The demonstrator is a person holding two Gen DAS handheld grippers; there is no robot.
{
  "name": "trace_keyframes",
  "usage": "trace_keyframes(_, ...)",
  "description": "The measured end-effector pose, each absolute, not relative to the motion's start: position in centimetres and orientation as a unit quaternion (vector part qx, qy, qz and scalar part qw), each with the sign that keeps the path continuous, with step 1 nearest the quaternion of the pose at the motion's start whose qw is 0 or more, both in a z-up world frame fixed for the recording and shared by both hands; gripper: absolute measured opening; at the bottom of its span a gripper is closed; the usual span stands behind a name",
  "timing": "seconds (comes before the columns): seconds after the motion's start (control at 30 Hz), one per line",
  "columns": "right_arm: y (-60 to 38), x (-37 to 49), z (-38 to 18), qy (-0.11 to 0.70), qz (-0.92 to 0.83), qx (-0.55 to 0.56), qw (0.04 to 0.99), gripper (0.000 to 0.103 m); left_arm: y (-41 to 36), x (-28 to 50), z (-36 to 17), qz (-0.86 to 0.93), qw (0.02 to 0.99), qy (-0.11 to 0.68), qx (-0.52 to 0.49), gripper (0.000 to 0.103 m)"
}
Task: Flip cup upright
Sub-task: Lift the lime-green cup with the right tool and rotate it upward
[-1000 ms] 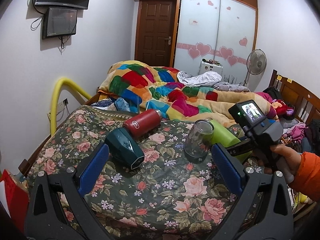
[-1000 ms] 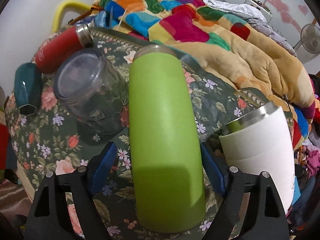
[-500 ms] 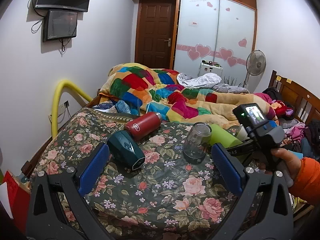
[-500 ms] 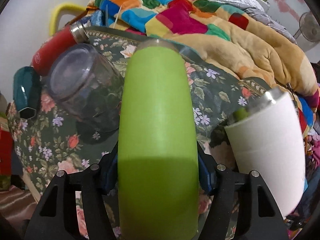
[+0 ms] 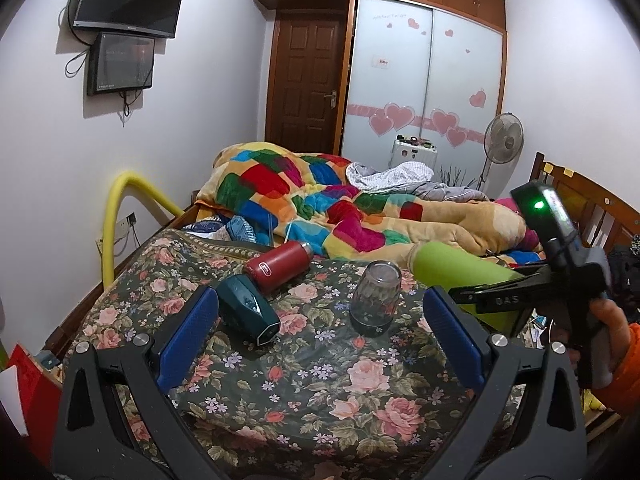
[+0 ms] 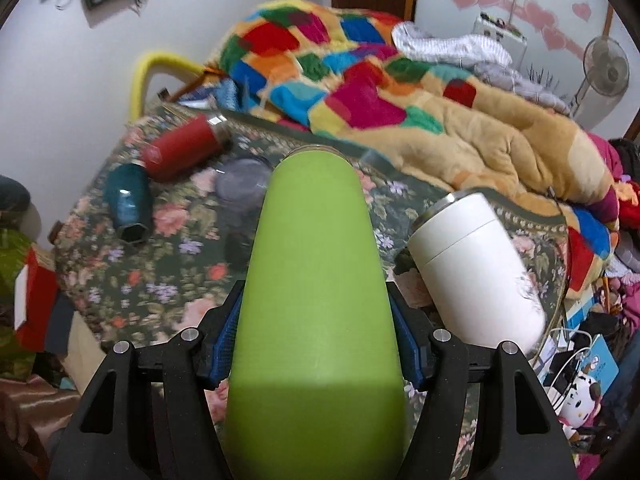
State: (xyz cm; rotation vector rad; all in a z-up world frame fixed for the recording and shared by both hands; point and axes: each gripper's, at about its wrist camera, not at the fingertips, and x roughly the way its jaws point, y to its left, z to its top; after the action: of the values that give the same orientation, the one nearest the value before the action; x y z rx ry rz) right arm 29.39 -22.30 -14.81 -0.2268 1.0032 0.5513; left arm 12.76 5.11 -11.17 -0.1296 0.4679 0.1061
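My right gripper (image 6: 316,340) is shut on a lime-green cup (image 6: 316,280) and holds it lifted off the floral cloth, lying along the fingers with its far end tilted up. In the left wrist view the green cup (image 5: 460,272) sticks out leftward from the right gripper (image 5: 492,300) at the right. My left gripper (image 5: 316,328) is open and empty, held above the near part of the floral-covered table (image 5: 304,380).
A clear glass jar (image 5: 375,298) stands mouth-down mid-table. A dark teal cup (image 5: 248,314) and a red flask (image 5: 280,266) lie on their sides at left. A white tumbler (image 6: 476,264) stands tilted at right. A patchwork quilt (image 5: 320,204) lies behind.
My right gripper closed on the green cup and lifted it off the cloth, raising its far end. My left gripper drew back and up; it stays open.
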Motion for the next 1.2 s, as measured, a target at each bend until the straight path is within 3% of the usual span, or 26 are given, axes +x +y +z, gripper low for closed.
trace_keyframes(0.37, -19.6, 24.0, -13.9, 0.422, 0.336, -0.140, 0.830, 0.062, 4.2, 11.7, -10.6, 0.051, 0.970, 0.231, -0.048, 0.103)
trace_keyframes(0.7, -15.4, 24.1, -21.2, 0.465, 0.363, -0.163, 0.790, 0.062, 4.4, 12.5, -11.9, 0.056, 0.964, 0.255, -0.041, 0.103)
trace_keyframes(1.2, -15.7, 24.0, -25.0, 0.512, 0.342, -0.200, 0.763, 0.062, 5.6, 14.7, -15.8, 0.061, 0.945, 0.314, -0.067, 0.103)
